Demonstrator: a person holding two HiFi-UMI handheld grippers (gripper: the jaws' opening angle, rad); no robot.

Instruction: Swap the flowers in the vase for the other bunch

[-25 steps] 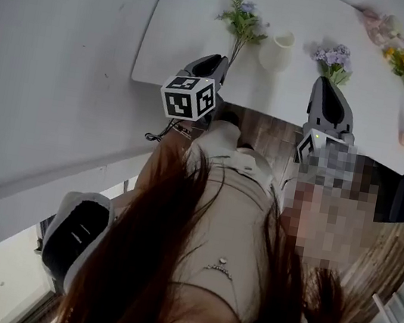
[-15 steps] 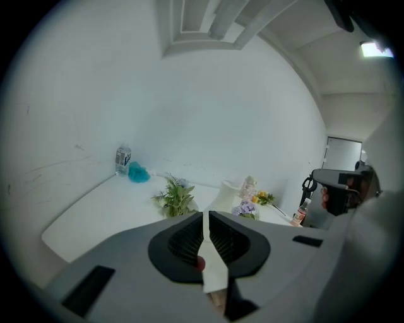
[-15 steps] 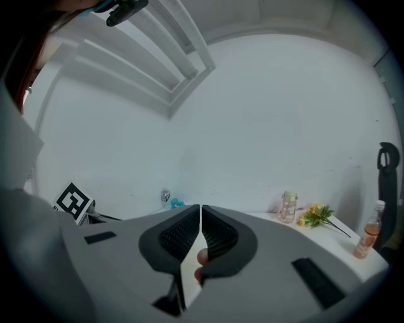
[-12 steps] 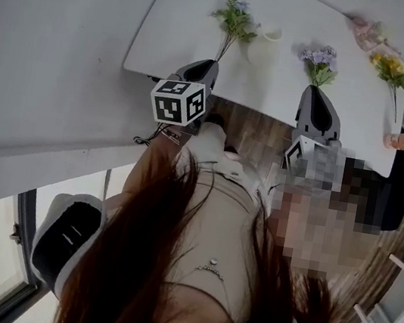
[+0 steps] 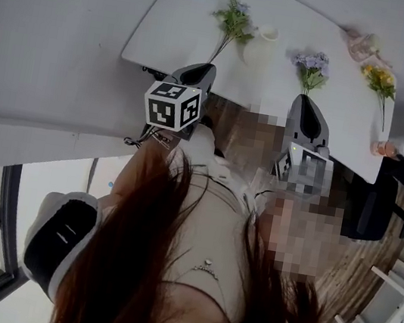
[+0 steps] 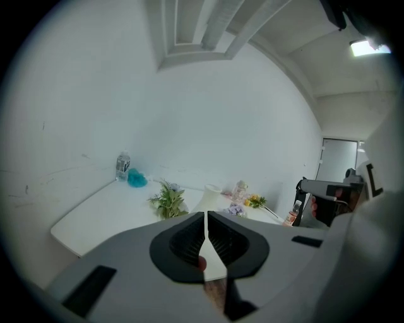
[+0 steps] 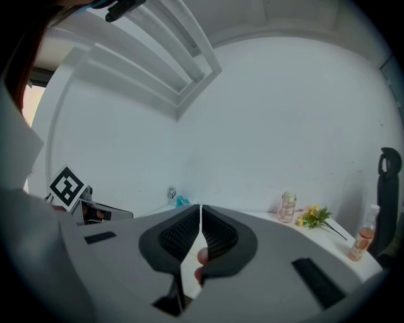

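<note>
Hovering at the near edge of the white table [image 5: 173,33], the left gripper [image 5: 204,69] points across the tabletop. Its jaws have just been closing and now stand all but together, with only a thin slit and nothing between them. The right gripper [image 5: 302,101] is beside it, also aimed over the table, with its jaws pressed together and empty.

Just ahead of the left gripper's tip lies a green bunch with pale purple blooms [image 5: 233,18]. Its long axis runs roughly along the gripper's own line, stem end nearest the jaws and heads pointing away.

The white vase [image 5: 261,44] stands upright beyond the left gripper and off to its right, between the lines of the two grippers, mouth upward.

Right in front of the right gripper lies the purple bunch [image 5: 311,62], stems toward that gripper's tip and flower heads away from it.

Further to the right gripper's right lie a yellow bunch [image 5: 379,78], stem trailing toward the table's near edge, a pinkish jar [image 7: 288,206] and a small bottle [image 7: 362,243].

Far ahead of the left gripper, at the table's back corner, stand a water bottle [image 6: 122,166] and a teal object [image 6: 136,179].
</note>
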